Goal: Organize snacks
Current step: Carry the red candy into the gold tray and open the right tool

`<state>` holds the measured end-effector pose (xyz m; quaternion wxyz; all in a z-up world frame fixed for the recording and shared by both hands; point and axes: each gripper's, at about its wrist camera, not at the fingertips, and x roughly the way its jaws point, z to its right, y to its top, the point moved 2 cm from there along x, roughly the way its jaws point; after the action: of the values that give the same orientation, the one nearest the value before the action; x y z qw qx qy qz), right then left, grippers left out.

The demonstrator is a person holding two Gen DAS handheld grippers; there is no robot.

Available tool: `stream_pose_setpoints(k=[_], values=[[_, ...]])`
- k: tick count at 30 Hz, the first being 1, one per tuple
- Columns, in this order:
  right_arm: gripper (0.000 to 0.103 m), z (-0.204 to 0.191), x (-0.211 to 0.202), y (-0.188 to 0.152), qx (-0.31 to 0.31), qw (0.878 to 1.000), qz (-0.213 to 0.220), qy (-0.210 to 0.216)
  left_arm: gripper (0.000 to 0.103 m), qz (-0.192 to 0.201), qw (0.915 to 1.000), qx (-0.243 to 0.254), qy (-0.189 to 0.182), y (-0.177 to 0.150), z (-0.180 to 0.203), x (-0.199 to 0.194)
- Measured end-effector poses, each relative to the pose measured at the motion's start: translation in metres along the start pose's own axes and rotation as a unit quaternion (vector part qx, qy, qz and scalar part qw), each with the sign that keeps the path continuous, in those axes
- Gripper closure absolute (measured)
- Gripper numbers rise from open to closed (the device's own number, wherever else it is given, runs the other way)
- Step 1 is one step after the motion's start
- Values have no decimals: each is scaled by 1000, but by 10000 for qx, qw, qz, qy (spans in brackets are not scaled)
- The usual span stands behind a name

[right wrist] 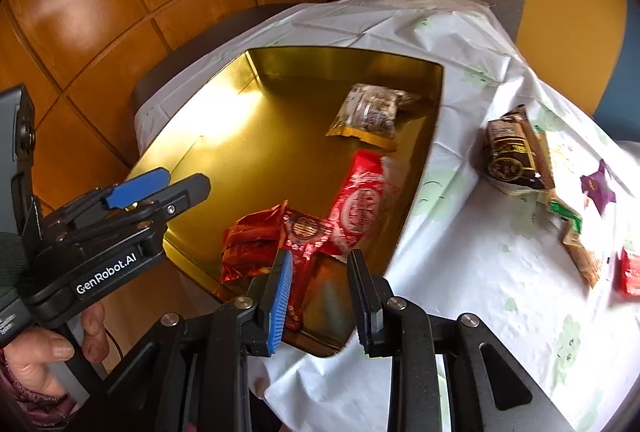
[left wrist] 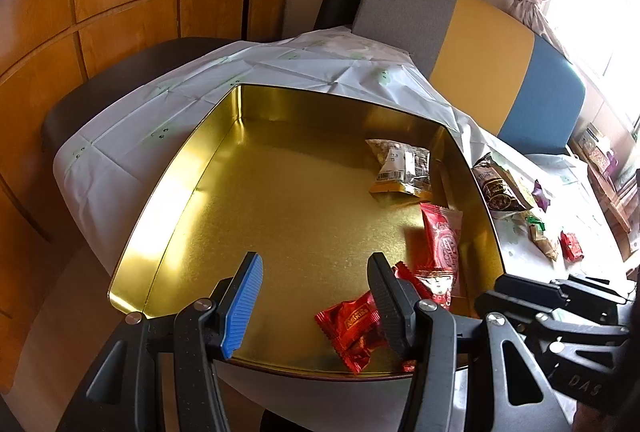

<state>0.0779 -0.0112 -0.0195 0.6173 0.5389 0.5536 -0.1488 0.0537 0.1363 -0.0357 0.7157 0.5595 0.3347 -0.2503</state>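
Snack packets lie partly inside a gold tin tray (left wrist: 192, 168) and partly out on the white tablecloth (right wrist: 460, 256) to its right. In the tray we see a clear nut packet with a gold edge (left wrist: 402, 168) near the far right wall, a red-and-white wafer packet (left wrist: 442, 240) closer in along the same side, and a shiny red foil packet (left wrist: 348, 324) by the near rim. A second red packet with a round emblem (right wrist: 306, 232) lies between the foil one and the wafer packet, touching both.

Our left gripper (left wrist: 316, 296) hovers over the near edge of the tray with its jaws spread wide and nothing between them; the black finger hides part of the red foil packet. Our right gripper (right wrist: 320, 296) hangs over the near right corner of the tray, its jaws likewise parted and empty, with the emblem packet showing just beyond the blue pad (right wrist: 280, 296).

Out on the cloth, a dark brown snack bag (right wrist: 512, 152) sits just beside the tray's right wall. Farther right lie a purple wrapped sweet (right wrist: 598, 186), a green-topped packet (right wrist: 566, 212), a tan packet (right wrist: 584, 256) and a small red packet (right wrist: 630, 272) at the frame edge. A grey, yellow and blue chair back (left wrist: 492, 52) stands behind the table.
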Motion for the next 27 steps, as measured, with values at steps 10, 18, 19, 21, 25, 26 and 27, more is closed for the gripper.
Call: stream_pose_setpoints(k=[10, 18, 19, 21, 25, 26, 27], values=[[64, 20, -27, -9, 205, 9989, 346, -250, 48, 18, 9998, 214, 1, -3, 12, -7], [56, 40, -36, -17, 442, 9973, 425, -417, 48, 13, 9994, 348, -23, -6, 19, -9], [56, 43, -37, -18, 467, 9971, 427, -432, 48, 11, 9993, 364, -25, -6, 20, -9], [56, 47, -38, -20, 520, 9967, 430, -457, 48, 2, 9992, 393, -32, -7, 22, -9], [48, 55, -40, -24, 605, 9959, 456, -497, 48, -2, 9990, 453, -46, -8, 25, -10], [48, 57, -41, -24, 621, 9957, 455, -516, 48, -1, 9989, 466, -47, -8, 25, -10], [48, 60, -41, -25, 635, 9955, 453, -537, 48, 3, 9988, 478, -50, -8, 26, -10]])
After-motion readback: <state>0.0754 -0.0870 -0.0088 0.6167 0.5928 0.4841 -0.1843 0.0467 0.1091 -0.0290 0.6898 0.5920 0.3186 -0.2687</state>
